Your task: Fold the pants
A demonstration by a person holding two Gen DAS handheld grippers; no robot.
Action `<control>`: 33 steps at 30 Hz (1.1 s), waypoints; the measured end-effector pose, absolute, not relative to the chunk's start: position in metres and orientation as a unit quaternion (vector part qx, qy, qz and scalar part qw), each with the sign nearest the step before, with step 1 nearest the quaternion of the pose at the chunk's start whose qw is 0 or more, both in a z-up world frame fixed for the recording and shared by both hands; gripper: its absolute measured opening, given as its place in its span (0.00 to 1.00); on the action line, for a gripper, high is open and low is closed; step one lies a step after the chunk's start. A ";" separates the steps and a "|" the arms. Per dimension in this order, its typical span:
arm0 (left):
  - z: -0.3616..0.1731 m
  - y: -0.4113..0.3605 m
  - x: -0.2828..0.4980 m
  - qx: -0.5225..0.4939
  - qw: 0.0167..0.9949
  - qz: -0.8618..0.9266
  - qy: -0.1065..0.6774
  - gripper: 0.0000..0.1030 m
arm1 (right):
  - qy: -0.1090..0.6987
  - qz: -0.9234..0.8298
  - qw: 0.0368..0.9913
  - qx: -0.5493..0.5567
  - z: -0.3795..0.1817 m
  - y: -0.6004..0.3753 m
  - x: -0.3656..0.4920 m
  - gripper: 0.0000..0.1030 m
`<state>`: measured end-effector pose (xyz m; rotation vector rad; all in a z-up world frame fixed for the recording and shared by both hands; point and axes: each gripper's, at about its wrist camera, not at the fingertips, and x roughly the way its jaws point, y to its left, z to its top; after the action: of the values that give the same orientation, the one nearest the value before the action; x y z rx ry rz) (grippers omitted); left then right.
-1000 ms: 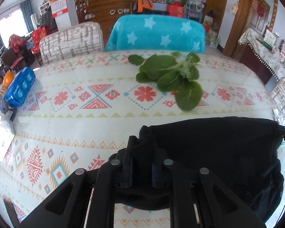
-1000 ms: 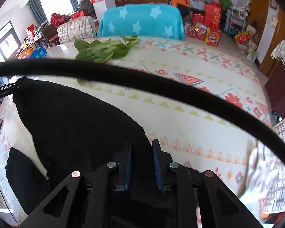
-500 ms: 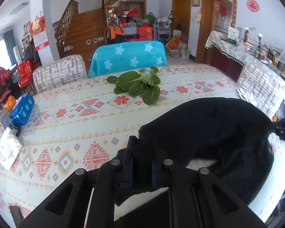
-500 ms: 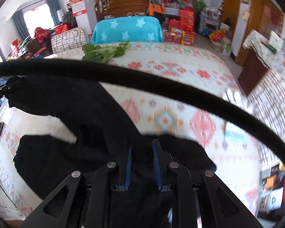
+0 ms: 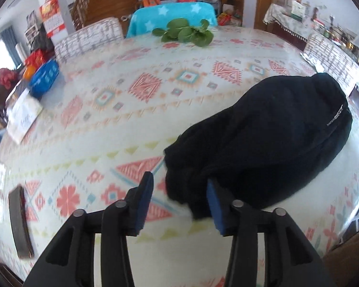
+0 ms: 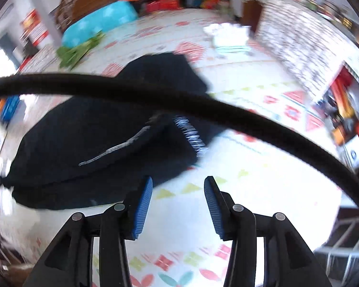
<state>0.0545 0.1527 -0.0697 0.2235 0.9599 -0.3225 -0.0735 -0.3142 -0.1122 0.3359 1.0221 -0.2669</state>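
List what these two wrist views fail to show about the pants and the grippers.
- Pants underside and inner layers: hidden by their own top layer, both views.
- White lettering on the pants: motion blur in the right wrist view, too small in the left.
- Pants' left end, right wrist view: blurred near the frame edge.
- Right gripper, left wrist view: only a dark sliver shows at the right edge.

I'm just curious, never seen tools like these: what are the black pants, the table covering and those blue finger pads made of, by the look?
Black pants: soft, matte knit or fleece, probably; it slumps in rounded folds without shine. Table covering: likely glossy vinyl or oilcloth, since the printed pattern reflects window glare. Blue pads: apparently ribbed rubber or soft plastic; fine ridges show on their faces.
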 end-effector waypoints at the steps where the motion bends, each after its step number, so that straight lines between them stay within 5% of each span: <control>1: -0.068 0.158 0.051 0.098 0.870 -0.152 0.459 0.48 | 0.479 -0.131 0.853 0.162 -0.106 -0.318 -0.073 0.51; 5: -0.052 0.168 0.052 0.089 0.886 -0.121 0.438 0.48 | 0.435 -0.144 0.866 0.200 -0.087 -0.339 -0.053 0.74; 19: -0.053 0.217 0.059 -0.025 0.885 -0.047 0.463 0.48 | 0.475 -0.141 0.827 0.264 -0.135 -0.339 0.036 0.74; 21: -0.050 0.215 0.059 -0.036 0.886 -0.049 0.460 0.48 | 0.469 -0.148 0.827 0.271 -0.134 -0.341 0.037 0.62; 23: -0.047 0.212 0.060 -0.042 0.888 -0.052 0.456 0.48 | 0.460 -0.145 0.830 0.281 -0.134 -0.341 0.035 0.34; 26: -0.042 0.208 0.064 -0.046 0.890 -0.059 0.450 0.48 | 0.447 -0.133 0.836 0.288 -0.124 -0.340 0.026 0.23; 33: -0.037 0.201 0.073 -0.056 0.890 -0.074 0.446 0.48 | 0.436 -0.148 0.838 0.292 -0.111 -0.347 -0.015 0.24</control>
<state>0.0727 0.2008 -0.0368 -0.1160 0.9264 -0.1530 -0.0153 -0.3474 -0.1108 0.6175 0.9215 -0.3136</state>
